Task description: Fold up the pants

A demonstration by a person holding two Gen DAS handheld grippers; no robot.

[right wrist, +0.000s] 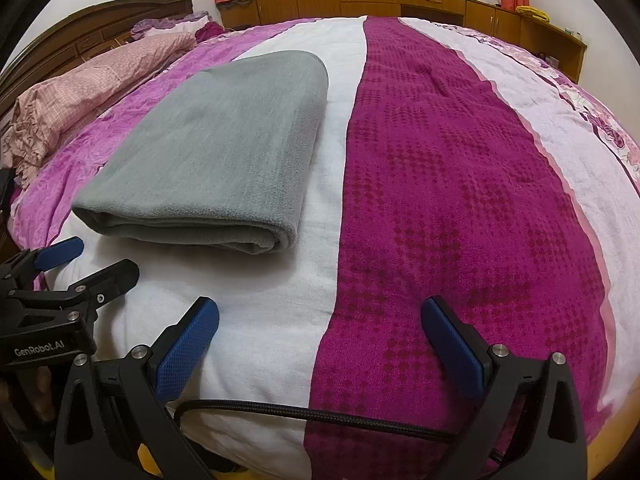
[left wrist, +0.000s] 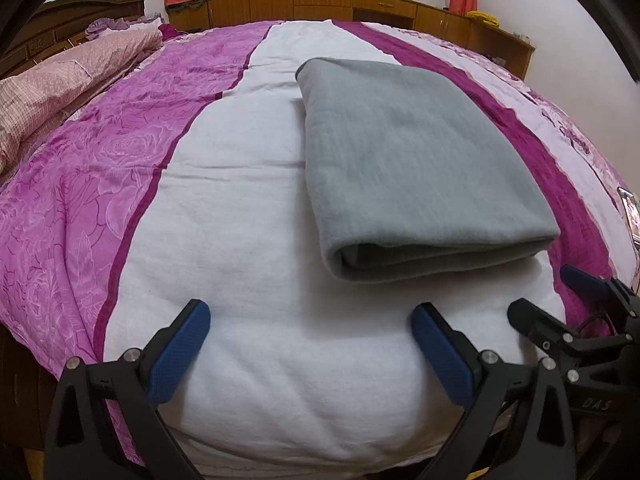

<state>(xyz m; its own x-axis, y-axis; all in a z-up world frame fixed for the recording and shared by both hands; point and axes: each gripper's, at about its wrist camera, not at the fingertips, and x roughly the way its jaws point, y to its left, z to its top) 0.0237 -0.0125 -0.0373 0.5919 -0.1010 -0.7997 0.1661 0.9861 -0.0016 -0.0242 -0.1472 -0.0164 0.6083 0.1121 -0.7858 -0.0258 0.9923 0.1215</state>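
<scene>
Grippers first: the left gripper (left wrist: 310, 350) has its two blue pads wide apart and nothing between them, and it hangs just above the near edge of the bed (left wrist: 256, 340). The right gripper (right wrist: 318, 344) is the same, spread wide and empty, over the place where the white strip meets the dark magenta strip (right wrist: 440, 184). Each gripper is seen also at the side of the other camera's view, so they stand near each other. The pads have a fine grid texture and the frames are black plastic.

A little beyond them lie the pants (left wrist: 408, 168), near the front edge of the bed, on the white strip. They are folded into a flat, thick rectangle with several layers. The near end is a soft rounded roll of layers, and the far corners are rounded too. The cloth is grey and looks like fleece, matte and a bit fuzzy.

By my judgement the folding is finished or almost finished: no leg or waistband hangs out, and neither gripper touches the cloth. Perhaps only a small straightening is left.

The bed cover (right wrist: 560, 128) is quilted, with pink rose print at the sides.
</scene>
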